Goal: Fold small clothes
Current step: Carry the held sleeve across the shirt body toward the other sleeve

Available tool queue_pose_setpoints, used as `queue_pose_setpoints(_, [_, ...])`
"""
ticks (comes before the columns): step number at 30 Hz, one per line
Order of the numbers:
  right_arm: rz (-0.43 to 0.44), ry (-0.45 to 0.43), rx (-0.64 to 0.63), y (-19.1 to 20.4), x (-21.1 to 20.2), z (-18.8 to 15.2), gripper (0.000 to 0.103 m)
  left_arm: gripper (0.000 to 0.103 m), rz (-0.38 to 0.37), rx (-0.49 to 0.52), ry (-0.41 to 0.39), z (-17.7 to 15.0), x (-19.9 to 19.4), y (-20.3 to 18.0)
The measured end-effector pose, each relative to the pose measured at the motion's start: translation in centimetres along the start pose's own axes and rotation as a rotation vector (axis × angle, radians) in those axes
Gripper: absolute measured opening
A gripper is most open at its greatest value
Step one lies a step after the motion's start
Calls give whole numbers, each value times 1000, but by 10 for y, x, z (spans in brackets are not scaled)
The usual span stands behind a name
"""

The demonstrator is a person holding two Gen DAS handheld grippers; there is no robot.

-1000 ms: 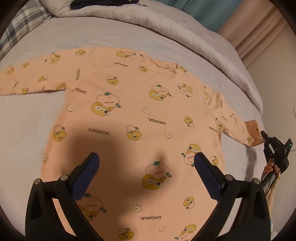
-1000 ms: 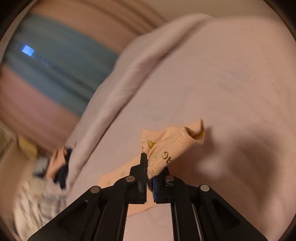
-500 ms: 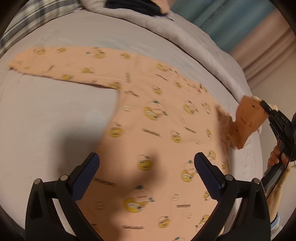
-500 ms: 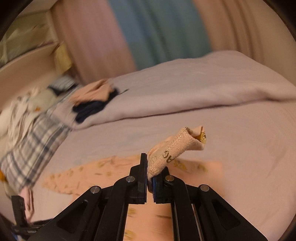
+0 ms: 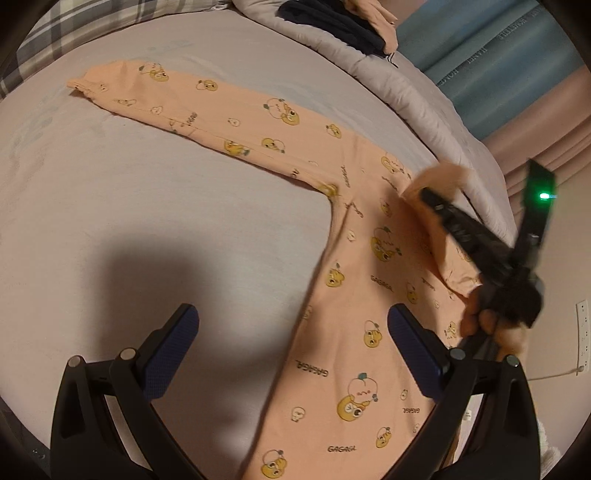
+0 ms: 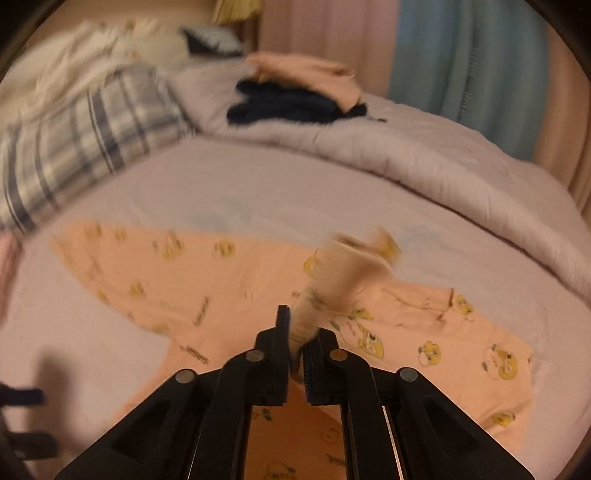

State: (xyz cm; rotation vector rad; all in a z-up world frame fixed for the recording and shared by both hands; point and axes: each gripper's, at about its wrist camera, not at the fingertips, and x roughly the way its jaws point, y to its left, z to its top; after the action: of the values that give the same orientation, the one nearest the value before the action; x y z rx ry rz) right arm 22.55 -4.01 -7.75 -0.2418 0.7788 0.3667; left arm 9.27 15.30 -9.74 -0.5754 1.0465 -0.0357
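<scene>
1. Shirt (image 5: 369, 266), peach with a yellow cartoon print, lies flat on the grey bed sheet (image 5: 147, 206), one sleeve (image 5: 207, 110) stretched out toward the plaid pillow (image 5: 74, 33).
2. My right gripper (image 6: 296, 354) is clenched on the other sleeve's cuff (image 6: 343, 269), lifted over the shirt's body; the cuff is blurred, so its exact edge is unclear.
3. My left gripper (image 5: 291, 354) hangs released, straddling the shirt's side edge, touching nothing.
4. Bare sheet lies open beside that edge.
5. A rolled duvet (image 6: 443, 170) borders the far side, folded clothes (image 6: 295, 99) stacked on it.
</scene>
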Motion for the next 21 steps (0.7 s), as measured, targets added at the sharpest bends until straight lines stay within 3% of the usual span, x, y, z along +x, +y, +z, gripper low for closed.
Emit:
queue_pose_setpoints(1, [25, 8, 6, 5, 7, 2, 7, 102, 2, -1, 0, 1, 1, 1])
queue_pose_setpoints(5, [-10, 48, -26, 16, 21, 7, 8, 102, 6, -3, 12, 2, 4, 3])
queue_pose_setpoints(6, [5, 86, -26, 20, 28, 8, 16, 102, 6, -2, 12, 2, 4, 3])
queue_pose_setpoints(7, [45, 134, -16, 23, 34, 8, 22, 102, 6, 0, 11, 2, 4, 3])
queue_pose_setpoints(9, [136, 171, 8, 23, 34, 4, 49, 102, 8, 0, 9, 3, 4, 3])
queue_pose_setpoints(14, [449, 128, 142, 4, -5, -5, 50, 102, 9, 8, -1, 6, 2, -4])
queue_pose_setpoints(16, [510, 89, 211, -19, -24, -12, 51, 102, 9, 22, -17, 10, 2, -10])
queue_pose_setpoints(19, [489, 25, 313, -66, -49, -28, 55, 102, 0, 37, -37, 19, 5, -19])
queue_pose_setpoints(21, [362, 15, 351, -96, -58, -40, 55, 102, -20, 48, -45, 28, 11, -29])
